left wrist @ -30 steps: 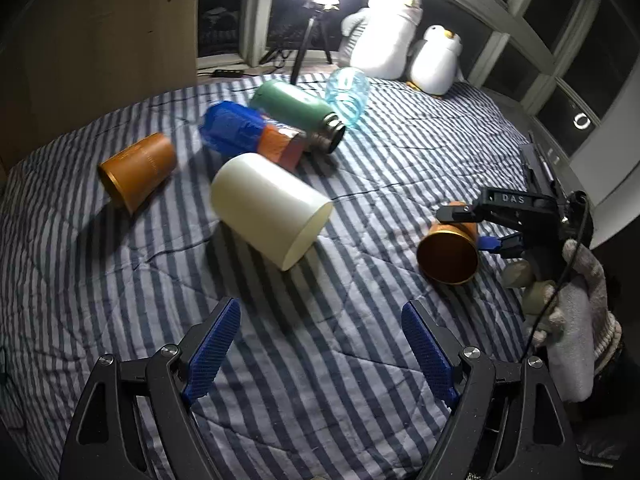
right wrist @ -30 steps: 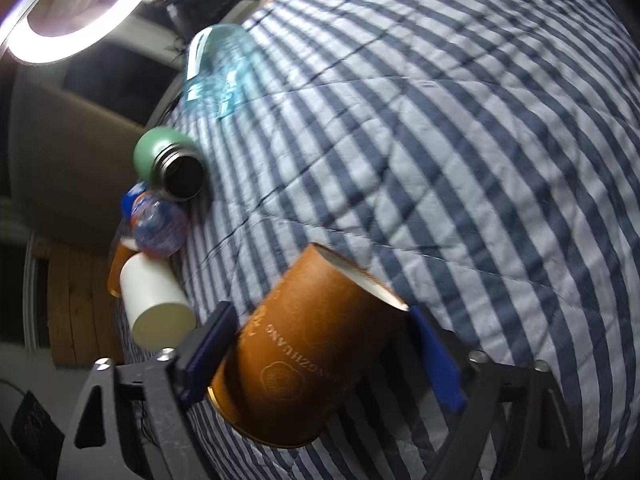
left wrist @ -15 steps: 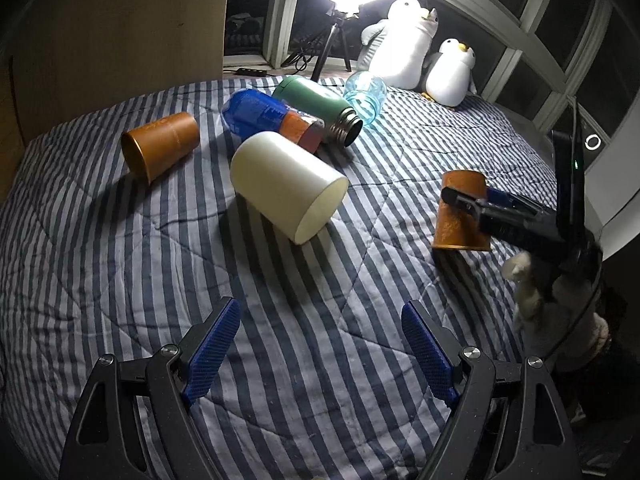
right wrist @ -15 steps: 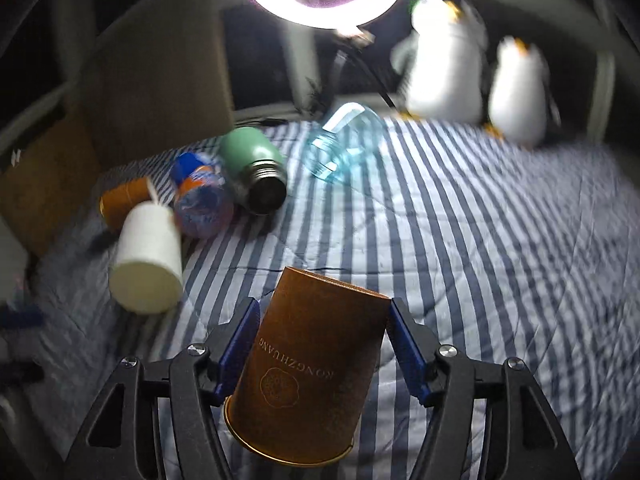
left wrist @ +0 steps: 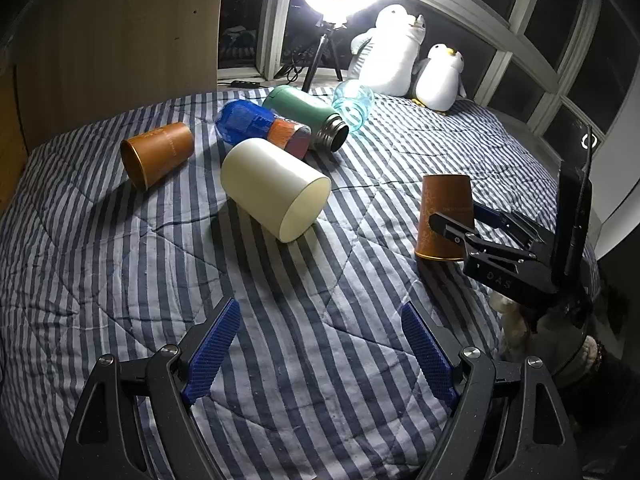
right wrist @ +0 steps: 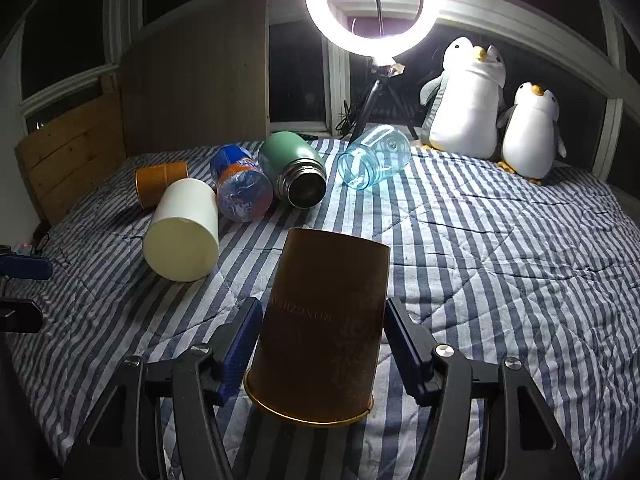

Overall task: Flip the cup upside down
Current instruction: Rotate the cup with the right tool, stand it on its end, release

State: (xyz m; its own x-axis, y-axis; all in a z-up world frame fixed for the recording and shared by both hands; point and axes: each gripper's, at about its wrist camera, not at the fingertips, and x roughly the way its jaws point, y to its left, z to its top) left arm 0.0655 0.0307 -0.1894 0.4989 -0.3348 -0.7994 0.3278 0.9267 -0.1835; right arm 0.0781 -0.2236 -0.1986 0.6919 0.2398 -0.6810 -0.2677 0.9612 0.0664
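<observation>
A brown paper cup (right wrist: 324, 328) stands upside down, rim down, between the blue pads of my right gripper (right wrist: 320, 328), which is shut on it just above the striped bedspread (right wrist: 500, 280). The left wrist view shows the same cup (left wrist: 444, 216) at the right, held by the right gripper (left wrist: 460, 224). My left gripper (left wrist: 320, 344) is open and empty over the near part of the bed. A second brown cup (left wrist: 158, 154) lies on its side at the far left.
On their sides on the bed lie a cream cup (left wrist: 276, 188), a blue-orange plastic bottle (left wrist: 260, 128), a green flask (left wrist: 308, 116) and a clear blue jar (left wrist: 354, 104). Two plush penguins (right wrist: 492, 108) and a ring light (right wrist: 370, 4) stand at the back.
My right gripper has turned the brown cup from lying sideways to rim down and lowered it toward the bedspread. The left gripper has stayed open and tilted up slightly.
</observation>
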